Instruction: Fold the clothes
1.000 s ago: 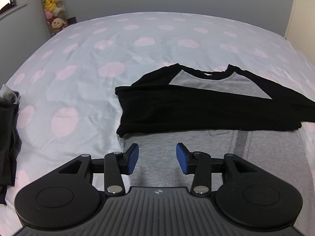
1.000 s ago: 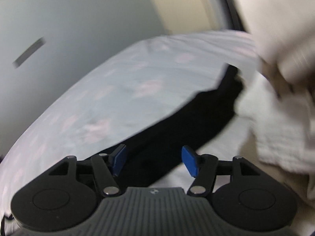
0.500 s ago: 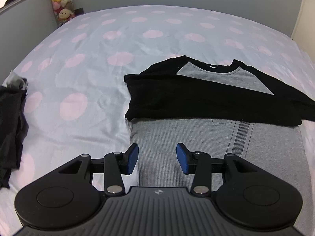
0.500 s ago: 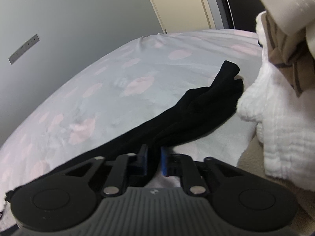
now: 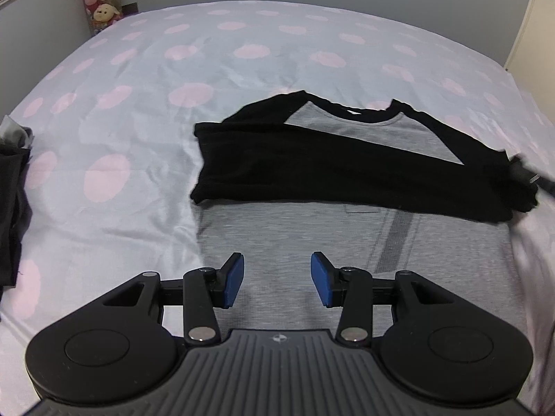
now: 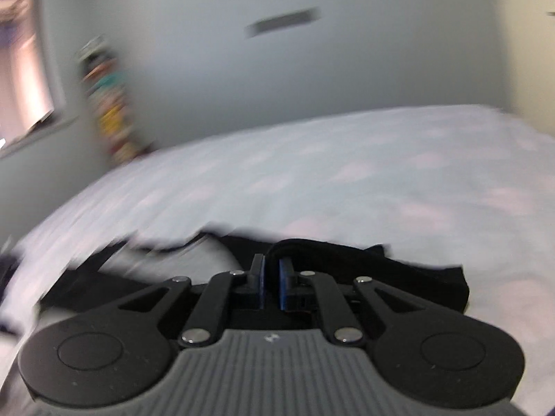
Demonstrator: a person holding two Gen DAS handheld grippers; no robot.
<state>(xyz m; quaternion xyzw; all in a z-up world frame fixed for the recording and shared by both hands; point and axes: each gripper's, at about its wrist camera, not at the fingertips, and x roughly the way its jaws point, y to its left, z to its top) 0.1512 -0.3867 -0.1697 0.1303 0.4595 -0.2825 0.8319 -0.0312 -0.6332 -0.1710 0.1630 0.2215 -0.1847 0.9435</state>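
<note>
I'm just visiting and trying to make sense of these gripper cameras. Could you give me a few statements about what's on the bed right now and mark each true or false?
1. The left gripper has its jaws apart with nothing between them. True.
2. The right gripper is wide open. False: it is shut on the black sleeve.
3. The raglan shirt has a grey body and black sleeves. True.
4. The bedsheet is plain white. False: it is pale with pink dots.
5. Stuffed toys sit in the far corner of the room. True.
</note>
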